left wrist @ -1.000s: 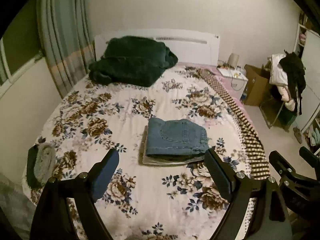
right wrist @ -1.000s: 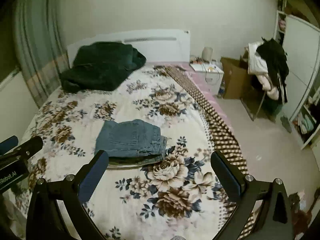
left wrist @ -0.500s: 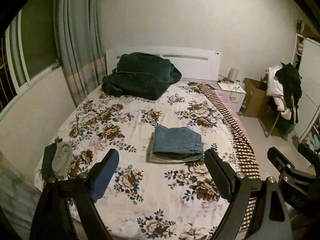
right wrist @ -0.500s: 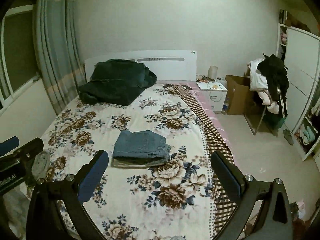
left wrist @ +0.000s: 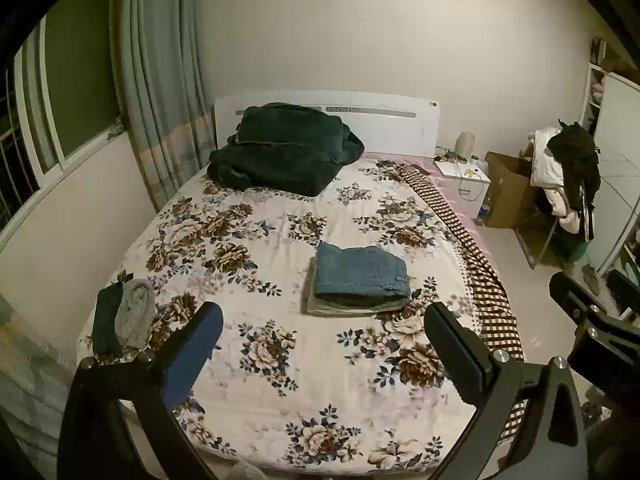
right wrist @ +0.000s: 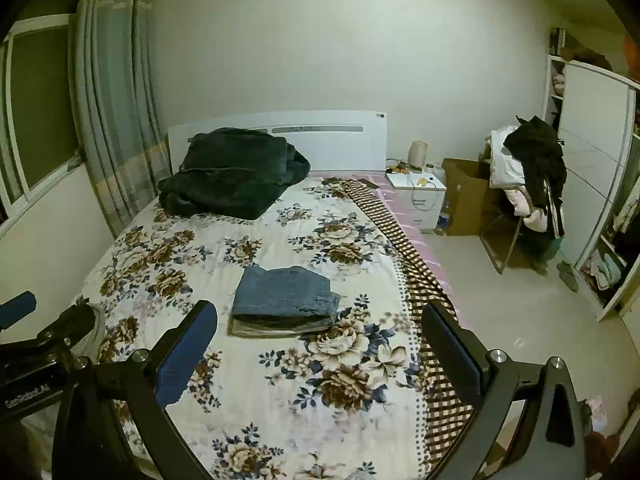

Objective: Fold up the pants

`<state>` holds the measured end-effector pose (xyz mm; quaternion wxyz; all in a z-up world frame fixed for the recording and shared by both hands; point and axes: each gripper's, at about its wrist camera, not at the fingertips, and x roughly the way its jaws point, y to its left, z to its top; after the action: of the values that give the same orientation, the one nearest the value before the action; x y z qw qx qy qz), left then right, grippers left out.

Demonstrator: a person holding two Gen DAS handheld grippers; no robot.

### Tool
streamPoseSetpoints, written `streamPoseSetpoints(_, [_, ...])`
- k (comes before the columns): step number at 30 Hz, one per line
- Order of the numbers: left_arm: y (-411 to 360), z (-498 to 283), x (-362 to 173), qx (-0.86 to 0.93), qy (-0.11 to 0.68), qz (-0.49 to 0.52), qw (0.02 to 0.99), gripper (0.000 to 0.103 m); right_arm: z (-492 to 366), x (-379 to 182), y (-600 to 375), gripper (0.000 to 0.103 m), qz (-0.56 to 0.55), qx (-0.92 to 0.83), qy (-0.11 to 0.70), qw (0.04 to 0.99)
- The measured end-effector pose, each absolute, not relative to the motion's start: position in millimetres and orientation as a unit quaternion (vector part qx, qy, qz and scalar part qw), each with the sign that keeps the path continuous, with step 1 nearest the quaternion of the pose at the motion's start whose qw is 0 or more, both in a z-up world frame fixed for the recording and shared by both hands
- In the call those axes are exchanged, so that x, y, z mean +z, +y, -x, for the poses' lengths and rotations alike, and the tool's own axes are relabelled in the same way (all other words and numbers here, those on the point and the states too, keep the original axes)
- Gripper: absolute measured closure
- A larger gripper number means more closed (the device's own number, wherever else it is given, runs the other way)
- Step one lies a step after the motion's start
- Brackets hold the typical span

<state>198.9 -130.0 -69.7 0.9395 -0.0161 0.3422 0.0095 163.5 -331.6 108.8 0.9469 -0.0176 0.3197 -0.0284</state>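
Observation:
Folded blue jeans [left wrist: 362, 274] lie on top of a folded beige garment [left wrist: 340, 308] in the middle of the floral bed [left wrist: 260, 352]. The stack also shows in the right wrist view [right wrist: 286, 294]. My left gripper [left wrist: 324, 336] is open and empty, held back above the foot of the bed, well short of the stack. My right gripper [right wrist: 320, 332] is open and empty too, also back from the bed. Each gripper shows at the edge of the other's view.
A dark green blanket [left wrist: 284, 148] lies by the white headboard. A grey and dark garment [left wrist: 128, 316] lies at the bed's left edge. A nightstand [right wrist: 418, 196], a cardboard box [right wrist: 466, 196], a clothes-laden chair [right wrist: 528, 184] and a wardrobe [right wrist: 592, 184] stand at the right.
Both grippers have pulled back and up from the bed, so the folded stack looks smaller and farther away. Both stay open and empty.

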Motion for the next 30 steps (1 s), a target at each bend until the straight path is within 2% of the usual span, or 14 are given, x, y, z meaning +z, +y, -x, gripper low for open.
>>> streamPoseSetpoints(30, [-136.7, -196.5, -56.8, 0.014, 0.343, 0.021, 0.939, 0.000, -171.7, 109.7, -332.3, 0.000, 0.021, -0.006, 0.331, 0.943])
